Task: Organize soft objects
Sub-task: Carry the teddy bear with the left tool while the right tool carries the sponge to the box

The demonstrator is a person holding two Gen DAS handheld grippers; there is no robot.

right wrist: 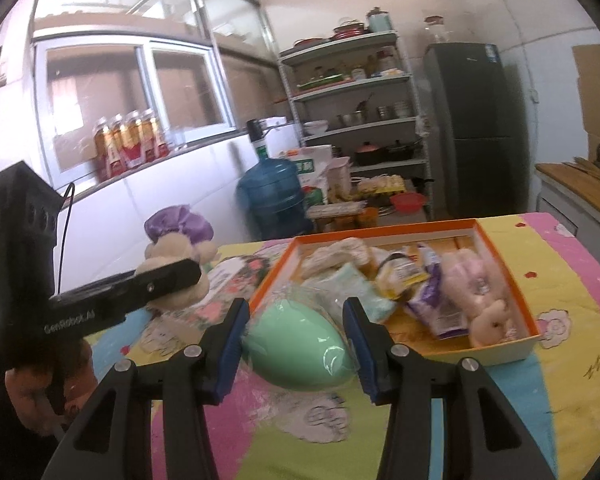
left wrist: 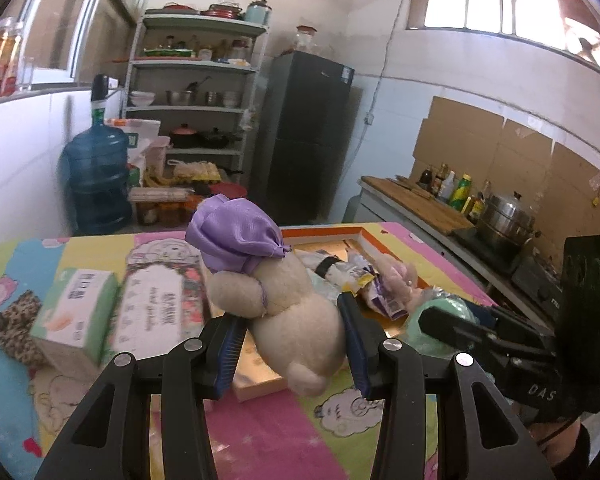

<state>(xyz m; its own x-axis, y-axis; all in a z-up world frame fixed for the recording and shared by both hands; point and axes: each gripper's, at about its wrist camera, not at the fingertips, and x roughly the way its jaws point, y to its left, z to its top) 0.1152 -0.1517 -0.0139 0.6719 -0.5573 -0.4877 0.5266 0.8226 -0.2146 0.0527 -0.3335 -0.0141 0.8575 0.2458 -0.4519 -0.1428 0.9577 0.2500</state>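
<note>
Tray [right wrist: 512,300] on table [right wrist: 572,280], right of tissue packs [left wrist: 76,316]; plush rabbit [right wrist: 484,300] inside tray.

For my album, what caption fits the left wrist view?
Left hand-held gripper carries a cream plush toy in a purple cap above the colourful table.

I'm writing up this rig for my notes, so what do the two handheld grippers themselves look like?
Both are matte black. Each has two angular fingers lined with ribbed blue pads and fixed with round silver bolts. The right gripper carries a boxy black block with white "DAS" lettering and a small green light. The left gripper bears white "GenRobot.AI" lettering and a thin black cable.
</note>
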